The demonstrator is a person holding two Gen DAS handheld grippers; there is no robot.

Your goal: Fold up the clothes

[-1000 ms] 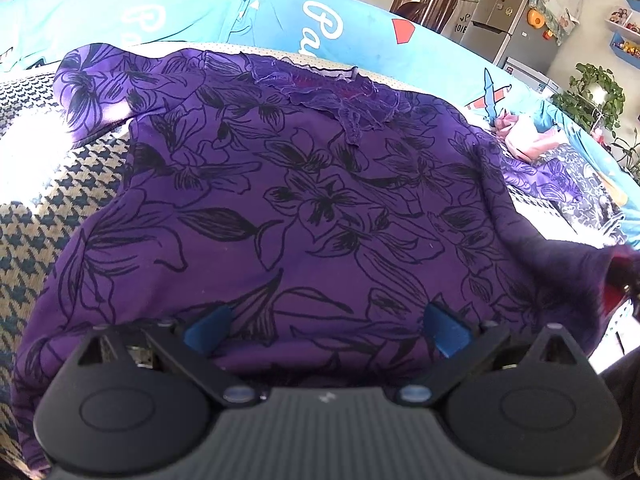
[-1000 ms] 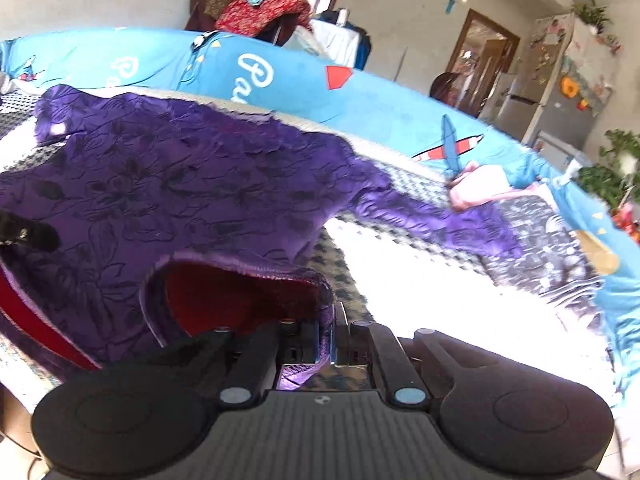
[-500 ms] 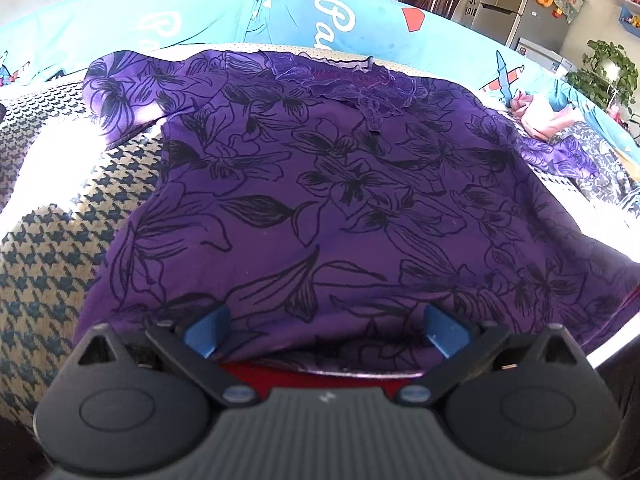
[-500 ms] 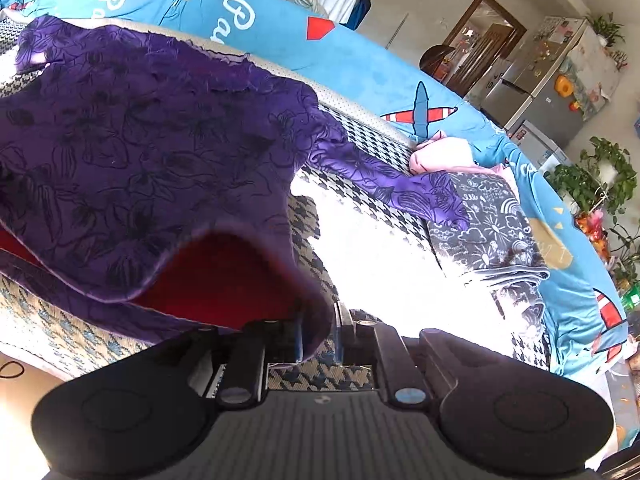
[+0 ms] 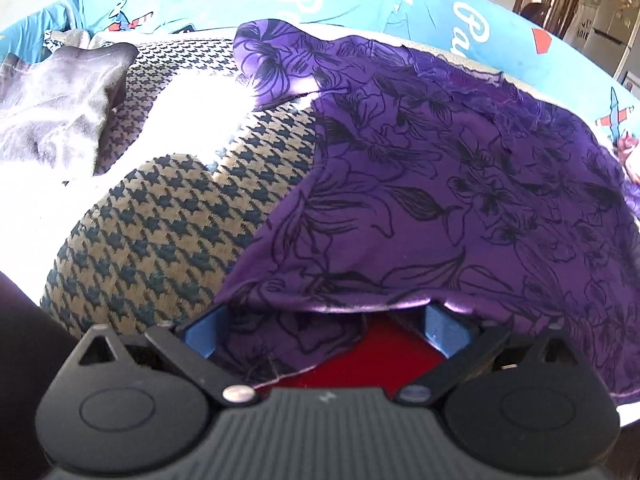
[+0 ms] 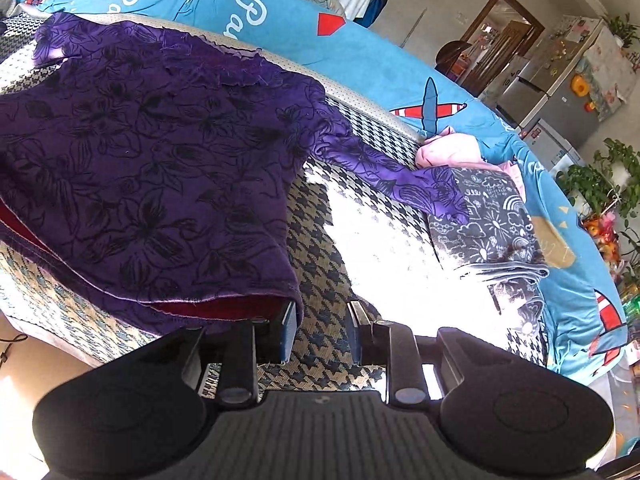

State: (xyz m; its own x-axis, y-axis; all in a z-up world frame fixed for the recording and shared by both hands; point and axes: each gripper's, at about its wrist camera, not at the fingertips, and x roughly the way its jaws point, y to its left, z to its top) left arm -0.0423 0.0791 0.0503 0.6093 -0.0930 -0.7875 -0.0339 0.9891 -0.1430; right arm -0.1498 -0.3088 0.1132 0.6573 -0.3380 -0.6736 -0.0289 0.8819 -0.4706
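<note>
Your purple floral top lies spread flat across the houndstooth cover, collar toward 12 o'clock and hem toward you at 6 o'clock. Both sleeves are out: 1 reaches to 11 o'clock in the left wrist view, the other trails toward 2 o'clock in the right wrist view and ends against the folded dark patterned cloth. No fold shows in the top yet, so judge the task as barely begun on this garment: it is laid out, and the sleeve folds and body fold are all left to do. A grey garment sits at 10 o'clock, unfolded, and a pink garment lies at 1 o'clock behind the patterned cloth.

Your left gripper is low at the hem, pointing toward the collar, its blue pads spread wide with the hem edge lying slack between them and the red lining showing; nothing is pinched.

Your right gripper sits at the top's right hem corner, angled toward 1 o'clock. Its fingers stand partly apart with only houndstooth cover visible between them; the hem corner rests against the outside of the left finger, not clamped.
</note>
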